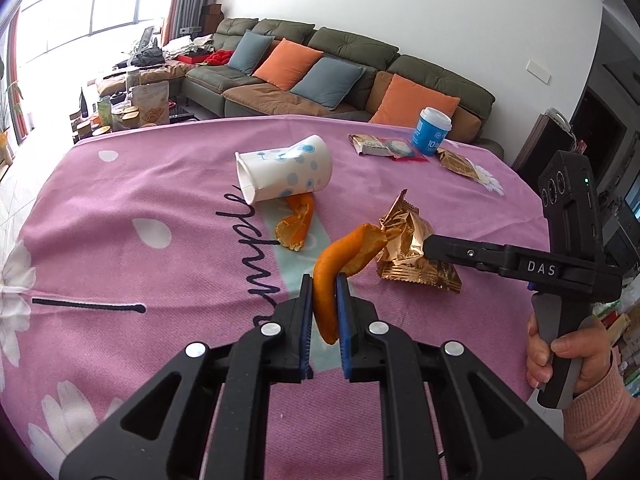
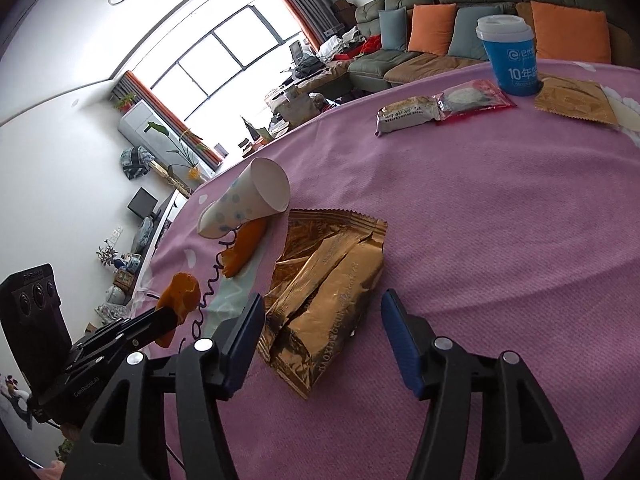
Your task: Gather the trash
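A curved piece of orange peel [image 1: 326,280] is being held between the blue pads of the left gripper [image 1: 325,286], whose fingers are being kept almost fully closed on it; the peel is being lifted clear of the pink cloth [image 1: 160,264] that is covering the desk. From the right wrist view, this same peel is being seen at about 9 o'clock of the gold wrapper.

The fingers of the right gripper [image 2: 322,312] are being kept wide apart. A crumpled gold wrapper [image 2: 324,292] is lying between them on the cloth, and it is not being pressed by either pad; the left pad is just beside its edge.

At about 11 o'clock of the gold wrapper, a white paper cup [image 1: 282,174] with blue dots is lying on its side, and a second piece of orange peel [image 1: 296,224] is resting against it. At the far side of the desk, around 1 o'clock, a blue lidded cup [image 2: 510,56] is standing upright, with a grey snack packet [image 2: 406,118], a red-edged sachet [image 2: 472,100] and another gold wrapper [image 2: 572,100] lying flat near it.
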Action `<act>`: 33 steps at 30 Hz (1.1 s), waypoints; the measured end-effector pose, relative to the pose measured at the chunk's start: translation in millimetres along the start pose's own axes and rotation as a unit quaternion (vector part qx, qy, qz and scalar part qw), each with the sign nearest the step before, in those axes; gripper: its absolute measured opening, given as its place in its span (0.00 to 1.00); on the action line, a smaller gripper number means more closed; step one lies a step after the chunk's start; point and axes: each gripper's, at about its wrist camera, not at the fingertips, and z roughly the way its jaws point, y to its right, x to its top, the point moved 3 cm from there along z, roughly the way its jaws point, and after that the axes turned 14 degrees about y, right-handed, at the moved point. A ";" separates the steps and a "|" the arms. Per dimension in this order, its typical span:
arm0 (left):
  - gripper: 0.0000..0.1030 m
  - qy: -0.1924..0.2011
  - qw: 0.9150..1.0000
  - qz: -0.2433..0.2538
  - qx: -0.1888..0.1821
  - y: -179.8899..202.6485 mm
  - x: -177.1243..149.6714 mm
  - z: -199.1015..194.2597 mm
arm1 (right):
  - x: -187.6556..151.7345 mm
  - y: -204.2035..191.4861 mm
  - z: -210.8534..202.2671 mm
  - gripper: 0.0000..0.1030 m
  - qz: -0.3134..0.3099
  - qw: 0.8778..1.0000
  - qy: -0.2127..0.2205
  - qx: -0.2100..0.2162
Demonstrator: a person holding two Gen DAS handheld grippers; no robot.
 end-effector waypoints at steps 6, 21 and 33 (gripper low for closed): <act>0.11 0.003 1.000 -0.014 0.010 -12.4 -4.0 -13.4 | -5.4 -19.1 7.0 0.46 -0.067 0.997 -0.004 -0.047; 0.11 0.025 0.999 -0.032 0.031 -35.6 -10.3 -51.6 | -0.3 -43.9 -13.5 0.02 -0.069 0.997 0.028 0.030; 0.11 0.050 0.995 -0.059 0.066 -65.9 -14.9 -98.0 | 3.0 -92.9 -27.7 0.01 -0.097 0.989 0.051 0.095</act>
